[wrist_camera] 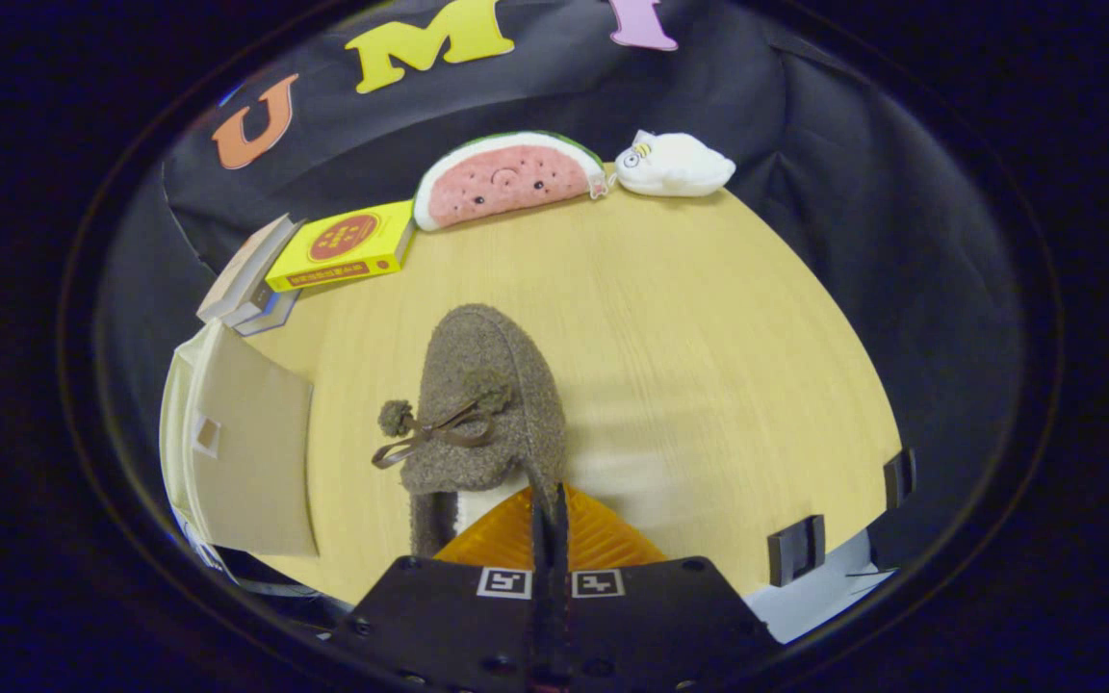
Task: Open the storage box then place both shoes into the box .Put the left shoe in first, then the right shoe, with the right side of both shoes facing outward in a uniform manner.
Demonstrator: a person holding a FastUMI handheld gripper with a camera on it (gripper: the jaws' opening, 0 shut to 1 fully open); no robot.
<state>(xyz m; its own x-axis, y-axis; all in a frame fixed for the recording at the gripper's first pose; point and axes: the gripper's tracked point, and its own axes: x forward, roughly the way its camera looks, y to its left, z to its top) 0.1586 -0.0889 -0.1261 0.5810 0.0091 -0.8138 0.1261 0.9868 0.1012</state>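
- At the far edge of the counter you have a watermelon plush, a white plush beside it, and a yellow box leaning on stacked books.
- The storage box stands to the left of your gripper, its flap raised, well apart from the shoe.
- The brown fuzzy shoe, with a bow and pompom, sits just ahead of your fingers, toe pointing away.
- Your fingers are drawn together, pinching the shoe's heel rim.
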